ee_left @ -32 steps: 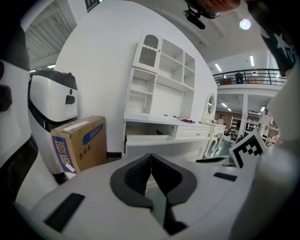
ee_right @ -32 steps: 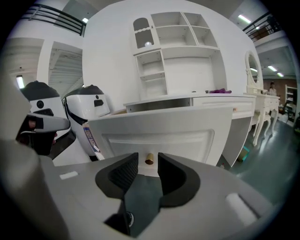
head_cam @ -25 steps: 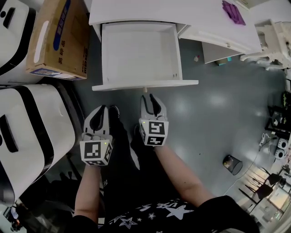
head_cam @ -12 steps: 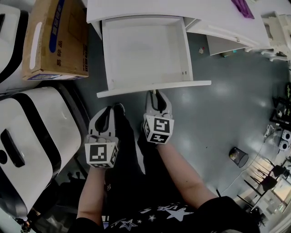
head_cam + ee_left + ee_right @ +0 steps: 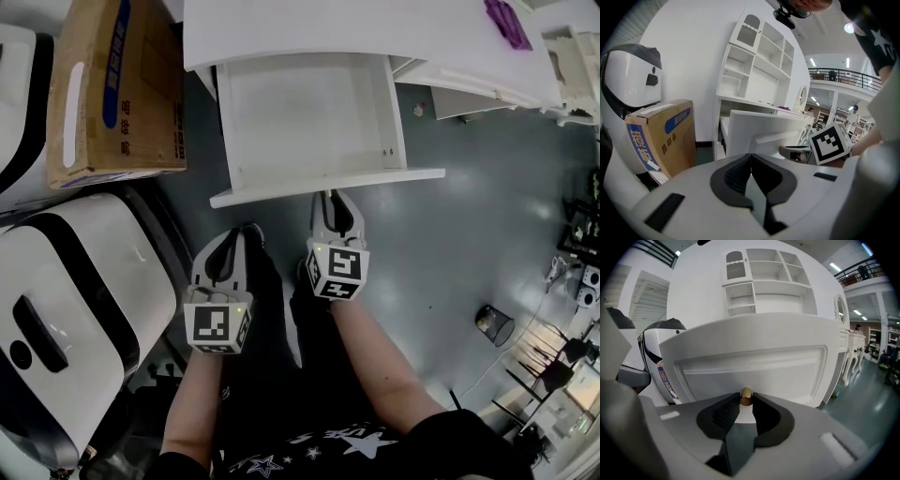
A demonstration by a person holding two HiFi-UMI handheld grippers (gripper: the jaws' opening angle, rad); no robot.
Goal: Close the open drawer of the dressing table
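Note:
The white drawer [image 5: 328, 186] stands pulled out from the dressing table [image 5: 356, 28], with nothing inside it. Its small brass knob [image 5: 746, 394] juts from the front panel [image 5: 754, 366]. My right gripper [image 5: 334, 202] is at the middle of that front edge. In the right gripper view the knob lies between the tips of that gripper [image 5: 746, 401]; the jaws are closing on it and no squeeze shows. My left gripper [image 5: 230, 242] hangs lower left, short of the drawer, shut on nothing; its pads [image 5: 740, 173] meet.
A cardboard box [image 5: 112, 94] stands left of the drawer and a big white-and-black machine [image 5: 75, 309] lies at the lower left. A purple object [image 5: 506, 21] rests on the tabletop. A small dark bin [image 5: 492, 325] is on the grey floor at right.
Both grippers have moved toward the drawer front. The right one has reached the knob and its jaws have narrowed around it. The drawer has not moved in.

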